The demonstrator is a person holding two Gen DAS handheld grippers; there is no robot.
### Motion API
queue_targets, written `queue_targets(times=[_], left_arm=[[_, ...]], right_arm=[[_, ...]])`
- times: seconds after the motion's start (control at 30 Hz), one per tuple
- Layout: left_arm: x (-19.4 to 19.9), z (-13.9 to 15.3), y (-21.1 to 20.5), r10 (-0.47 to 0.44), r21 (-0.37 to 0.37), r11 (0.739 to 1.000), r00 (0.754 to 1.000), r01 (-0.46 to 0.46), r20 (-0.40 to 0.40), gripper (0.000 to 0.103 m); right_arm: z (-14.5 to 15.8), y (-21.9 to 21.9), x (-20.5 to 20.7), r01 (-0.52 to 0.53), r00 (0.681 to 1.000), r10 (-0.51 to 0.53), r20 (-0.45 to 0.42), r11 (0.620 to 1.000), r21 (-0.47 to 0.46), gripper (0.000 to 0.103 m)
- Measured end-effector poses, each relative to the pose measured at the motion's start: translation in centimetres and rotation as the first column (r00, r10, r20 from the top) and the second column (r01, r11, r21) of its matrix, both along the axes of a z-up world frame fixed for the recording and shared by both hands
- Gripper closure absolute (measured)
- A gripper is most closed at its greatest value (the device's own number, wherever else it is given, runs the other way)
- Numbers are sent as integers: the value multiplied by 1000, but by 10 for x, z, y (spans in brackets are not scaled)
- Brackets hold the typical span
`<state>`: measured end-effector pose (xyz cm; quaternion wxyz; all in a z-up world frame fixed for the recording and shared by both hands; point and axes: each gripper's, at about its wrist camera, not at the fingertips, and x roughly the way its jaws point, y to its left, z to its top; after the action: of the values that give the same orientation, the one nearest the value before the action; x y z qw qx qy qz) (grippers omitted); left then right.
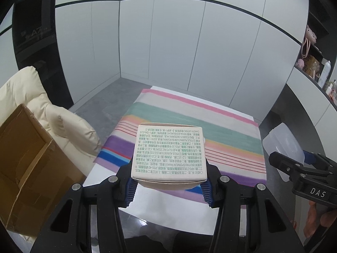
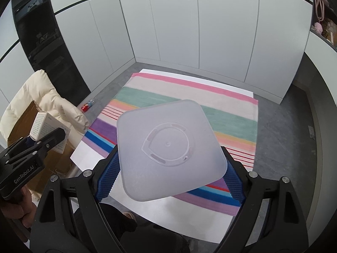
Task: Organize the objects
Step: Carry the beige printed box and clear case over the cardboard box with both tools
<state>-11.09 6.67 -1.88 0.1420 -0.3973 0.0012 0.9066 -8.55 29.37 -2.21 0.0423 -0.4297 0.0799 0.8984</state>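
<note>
Both grippers hang above the striped multicoloured cloth [image 2: 189, 97], whose surface is bare to its edges. Left gripper [image 1: 168, 186]: pads clamped on the white printed carton [image 1: 169, 152]. Right gripper [image 2: 170, 180]: pads clamped on the translucent square plastic lid [image 2: 170, 147]. Brown cardboard box [image 1: 27, 168] lies left.

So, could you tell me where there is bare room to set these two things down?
The striped cloth is bare right across. It's crowded only on the left, where the cardboard box and cream cushion stand. Both grippers are full: box, translucent lid.
</note>
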Motion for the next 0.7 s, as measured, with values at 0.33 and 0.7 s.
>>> queue_targets(times=[0.33,0.7], left_arm=[[-2,-4,-22,36,-4,999,999,-36,-6,52],[-3,-2,-55,91,4,996,996,-91,-9,52]], right_arm=[[-5,-26,-19,-53,999,53,-11,999,-4,14],[-4,-62,-32,-112,993,112,-23,994,2,14]])
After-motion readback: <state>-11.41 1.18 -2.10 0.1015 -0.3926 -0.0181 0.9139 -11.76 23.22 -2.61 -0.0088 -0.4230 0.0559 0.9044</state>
